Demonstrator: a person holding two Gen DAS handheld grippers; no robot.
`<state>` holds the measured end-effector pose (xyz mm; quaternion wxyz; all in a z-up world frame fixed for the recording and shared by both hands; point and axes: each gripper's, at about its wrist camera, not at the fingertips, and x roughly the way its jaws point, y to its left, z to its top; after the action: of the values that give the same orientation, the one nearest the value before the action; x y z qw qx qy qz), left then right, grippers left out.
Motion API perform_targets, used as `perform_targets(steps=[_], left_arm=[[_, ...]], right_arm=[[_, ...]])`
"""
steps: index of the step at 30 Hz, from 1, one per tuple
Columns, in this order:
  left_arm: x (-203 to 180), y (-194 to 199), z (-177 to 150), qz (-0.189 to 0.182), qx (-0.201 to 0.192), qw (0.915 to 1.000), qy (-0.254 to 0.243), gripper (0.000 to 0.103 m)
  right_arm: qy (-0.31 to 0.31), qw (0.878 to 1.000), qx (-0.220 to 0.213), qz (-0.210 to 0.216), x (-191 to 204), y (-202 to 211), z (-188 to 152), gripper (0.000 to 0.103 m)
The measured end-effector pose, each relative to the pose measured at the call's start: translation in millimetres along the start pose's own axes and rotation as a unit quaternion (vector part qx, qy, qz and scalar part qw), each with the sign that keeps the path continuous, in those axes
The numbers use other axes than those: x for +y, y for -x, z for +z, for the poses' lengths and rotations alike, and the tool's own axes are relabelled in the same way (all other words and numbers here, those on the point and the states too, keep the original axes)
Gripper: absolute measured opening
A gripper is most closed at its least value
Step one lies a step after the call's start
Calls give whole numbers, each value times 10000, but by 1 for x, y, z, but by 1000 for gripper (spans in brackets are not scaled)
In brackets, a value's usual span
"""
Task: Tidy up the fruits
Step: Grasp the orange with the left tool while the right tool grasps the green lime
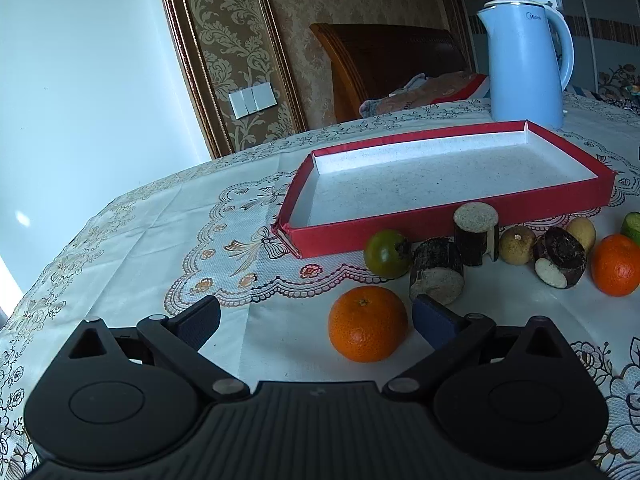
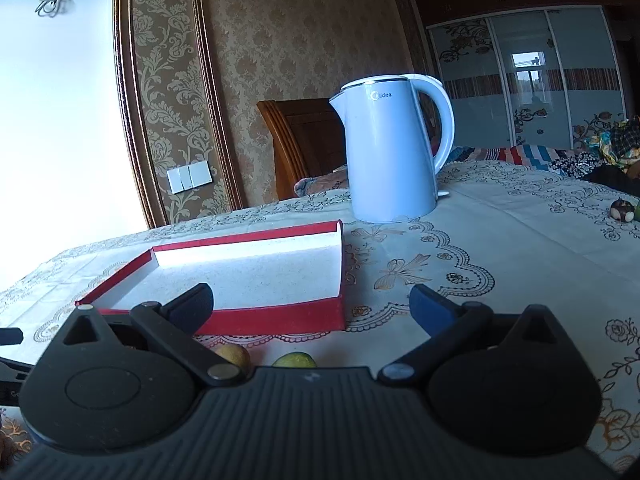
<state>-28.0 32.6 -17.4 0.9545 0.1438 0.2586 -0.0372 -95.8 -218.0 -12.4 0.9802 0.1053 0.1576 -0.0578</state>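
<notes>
In the left wrist view a red tray [image 1: 400,230] with a white inside lies on the tablecloth. In front of it lie an orange [image 1: 367,323], a green citrus [image 1: 386,253], three dark sugarcane pieces [image 1: 437,270], two yellowish fruits [image 1: 517,245] and a second orange [image 1: 616,264]. My left gripper [image 1: 316,320] is open, with the near orange between its fingertips, close to the right one. My right gripper [image 2: 312,304] is open and empty, in front of the tray [image 2: 280,316]. A yellowish fruit [image 2: 234,354] and a green fruit [image 2: 294,360] peek out below it.
A light blue electric kettle [image 1: 528,64] stands behind the tray, also in the right wrist view [image 2: 390,152]. A small dark fruit [image 2: 622,210] lies at the table's far right. A wooden headboard [image 1: 384,64] and bedding lie beyond the table edge.
</notes>
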Motion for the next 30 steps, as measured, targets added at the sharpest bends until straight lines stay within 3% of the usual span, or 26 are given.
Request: perform_targets(steps=[10, 16, 19, 21, 26, 28, 30], left_arm=[[15, -18, -1, -406, 509, 9967, 486, 95], [12, -16, -1, -537, 445, 9965, 452, 81], [9, -14, -1, -655, 393, 9963, 406, 69], [7, -12, -1, -685, 351, 9965, 336, 63], [3, -10, -1, -878, 295, 9953, 275, 42], [0, -9, -1, -832, 263, 9960, 216, 42], [0, -8, -1, -837, 259, 9959, 224, 41]], right_arm=[[668, 9972, 278, -164, -29, 22, 5, 103], [691, 9939, 784, 354, -39, 38, -7, 103], [1023, 9896, 867, 512, -26, 42, -17, 90], [1252, 9860, 936, 580, -15, 40, -22, 88], [1369, 9808, 1213, 681, 0, 25, -25, 71], [1291, 9797, 1385, 660, 1, 16, -28, 66], [1180, 9783, 1535, 731, -1, 11, -29, 53]])
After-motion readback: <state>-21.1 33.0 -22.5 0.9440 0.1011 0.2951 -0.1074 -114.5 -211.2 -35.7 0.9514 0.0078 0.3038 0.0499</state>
